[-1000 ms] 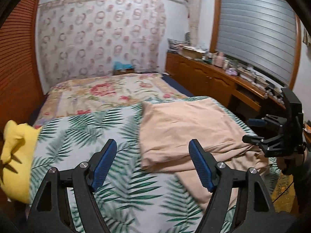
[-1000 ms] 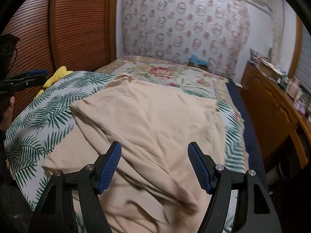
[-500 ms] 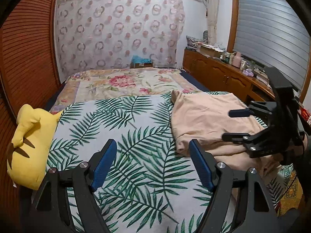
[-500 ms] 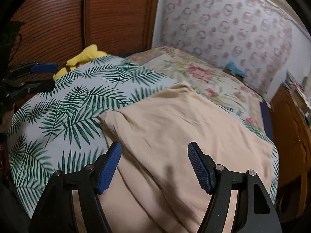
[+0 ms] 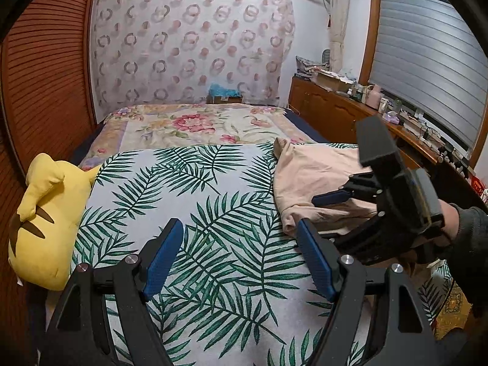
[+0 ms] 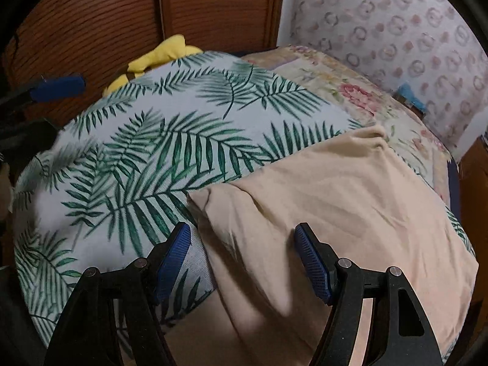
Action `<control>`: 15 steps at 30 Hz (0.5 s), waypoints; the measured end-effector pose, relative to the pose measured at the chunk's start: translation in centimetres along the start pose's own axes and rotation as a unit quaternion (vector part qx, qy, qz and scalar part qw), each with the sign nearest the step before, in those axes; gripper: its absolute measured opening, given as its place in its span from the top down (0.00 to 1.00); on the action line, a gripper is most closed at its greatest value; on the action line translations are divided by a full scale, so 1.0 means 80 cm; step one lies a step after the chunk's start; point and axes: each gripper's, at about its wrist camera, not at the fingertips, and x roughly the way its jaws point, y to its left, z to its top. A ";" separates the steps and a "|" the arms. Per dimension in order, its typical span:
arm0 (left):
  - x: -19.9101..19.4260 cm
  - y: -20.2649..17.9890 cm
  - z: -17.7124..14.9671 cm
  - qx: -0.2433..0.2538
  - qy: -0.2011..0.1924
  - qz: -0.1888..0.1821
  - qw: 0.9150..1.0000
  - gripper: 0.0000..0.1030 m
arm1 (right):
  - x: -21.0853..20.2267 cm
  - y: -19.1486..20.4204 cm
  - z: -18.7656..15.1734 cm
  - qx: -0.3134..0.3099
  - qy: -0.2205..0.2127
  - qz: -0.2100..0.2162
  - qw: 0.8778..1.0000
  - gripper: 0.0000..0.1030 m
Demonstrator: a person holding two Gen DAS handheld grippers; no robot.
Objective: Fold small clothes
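Lying on the palm-leaf sheet (image 6: 128, 164): peach garment (image 6: 350, 207) (rumpled).

left hand-held gripper (image 5: 239, 257) agape, right hand-held gripper (image 6: 242, 257) — likewise

Was a bed (image 5: 91, 140) covered at the near part with a palm-leaf sheet (image 5: 213, 213), at the far part with a floral blanket (image 5: 195, 122). Lay on the sheet's right side a peach garment (image 6: 335, 198), rumpled; rested at the left edge a yellow plush toy (image 5: 45, 219).
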 end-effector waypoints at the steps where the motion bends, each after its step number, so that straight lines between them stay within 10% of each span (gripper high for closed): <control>1: 0.000 0.000 -0.001 0.000 0.000 0.000 1.000 0.25 | -0.001 0.000 0.002 -0.001 -0.006 0.002 1.000 0.32; 3: 0.001 0.000 -0.001 0.000 0.002 0.000 1.000 0.25 | -0.004 -0.002 0.002 -0.005 -0.013 0.006 1.000 0.39; 7: 0.003 -0.001 -0.003 0.000 0.005 -0.002 1.000 0.25 | -0.004 0.008 0.000 -0.005 -0.023 -0.008 1.000 0.92; 15: 0.009 -0.016 -0.007 0.012 0.014 -0.017 1.000 0.25 | -0.117 -0.063 -0.022 0.066 -0.110 -0.027 0.991 0.95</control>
